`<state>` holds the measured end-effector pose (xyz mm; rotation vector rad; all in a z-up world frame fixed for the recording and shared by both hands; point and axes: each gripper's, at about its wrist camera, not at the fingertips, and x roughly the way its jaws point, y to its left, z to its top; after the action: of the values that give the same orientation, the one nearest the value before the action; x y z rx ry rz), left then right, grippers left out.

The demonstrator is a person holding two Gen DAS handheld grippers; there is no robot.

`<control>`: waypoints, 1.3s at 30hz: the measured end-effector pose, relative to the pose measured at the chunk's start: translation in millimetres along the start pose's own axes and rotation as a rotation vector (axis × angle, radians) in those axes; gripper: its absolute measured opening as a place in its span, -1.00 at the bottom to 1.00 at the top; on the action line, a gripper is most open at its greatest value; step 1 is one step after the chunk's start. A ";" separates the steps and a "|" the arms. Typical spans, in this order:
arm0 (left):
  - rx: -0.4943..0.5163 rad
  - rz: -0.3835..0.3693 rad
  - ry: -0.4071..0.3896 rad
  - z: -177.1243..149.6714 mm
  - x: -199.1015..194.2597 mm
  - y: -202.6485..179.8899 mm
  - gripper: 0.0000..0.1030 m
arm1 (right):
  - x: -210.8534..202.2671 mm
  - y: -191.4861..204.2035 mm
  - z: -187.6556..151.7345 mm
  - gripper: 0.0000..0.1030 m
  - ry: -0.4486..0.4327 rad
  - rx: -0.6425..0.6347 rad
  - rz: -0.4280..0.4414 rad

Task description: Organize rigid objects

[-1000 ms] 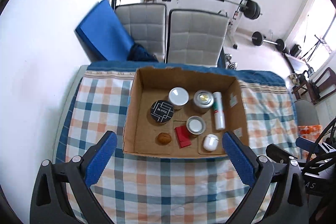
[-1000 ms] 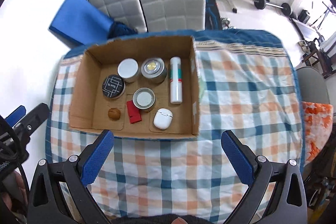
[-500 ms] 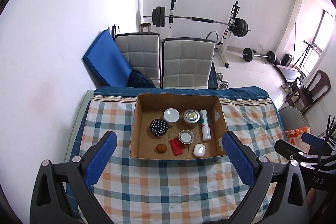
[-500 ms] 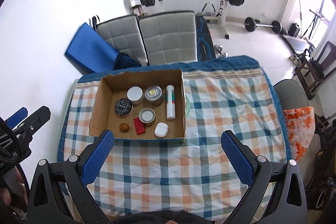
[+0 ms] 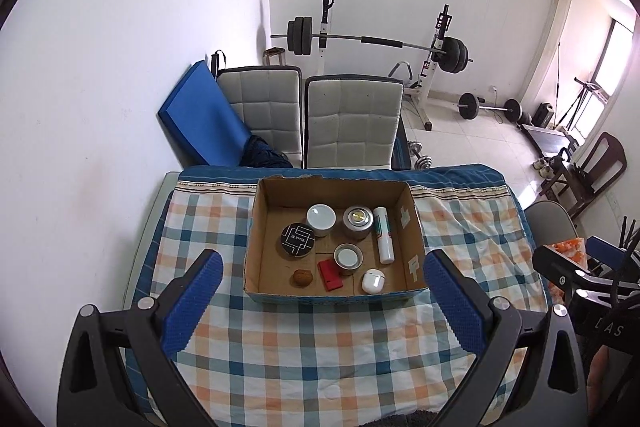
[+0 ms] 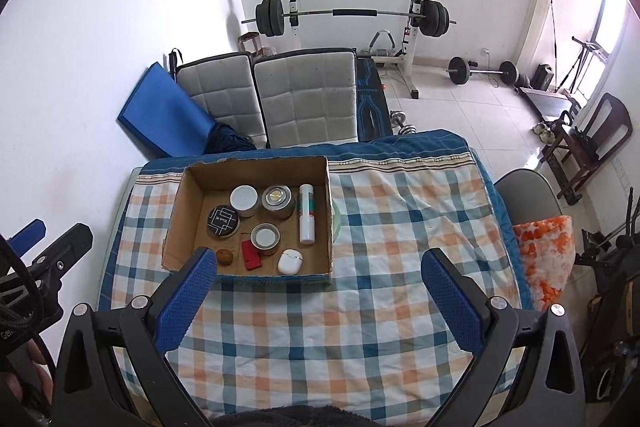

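The left gripper is high above the table with its two blue fingers spread wide apart, and it holds nothing. The right gripper is the same: held up high, fingers wide apart, nothing between them. Under both is a checked cloth in blue, orange and white that covers the table. A brown cardboard box sits on the cloth at about 12 o'clock from the left gripper, and at about 11 o'clock from the right one. Inside the box are a black round tin, a white-lid jar, a silver tin, a small tin with a white top, a white tube lying down along the right side, a red block, a brown nut and a white earbud case. The red block touches the small tin. Past the table, at 12 o'clock, stand two grey padded chairs, with a blue mat leaning on the wall beside them. Farther back is a barbell on a rack. A fingertip shows at the left edge of the right view, but the rest of the hand is cut off. The words on the black tin are too small to read.
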<state>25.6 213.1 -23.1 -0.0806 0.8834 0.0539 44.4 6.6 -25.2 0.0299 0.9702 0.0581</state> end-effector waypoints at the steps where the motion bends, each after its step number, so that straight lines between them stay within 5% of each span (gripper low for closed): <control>1: 0.001 0.000 0.001 0.1 0.0 -0.3 1.00 | -0.3 -0.2 -1.1 1.00 -0.005 0.001 -0.011; 39: 0.006 -0.010 -0.038 2.1 -7.2 -7.1 1.00 | 1.7 1.1 -8.5 1.00 -0.042 0.028 -0.088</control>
<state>23.2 206.1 -15.8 -0.0784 0.8454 0.0431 38.3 7.9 -31.3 0.0137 0.9292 -0.0372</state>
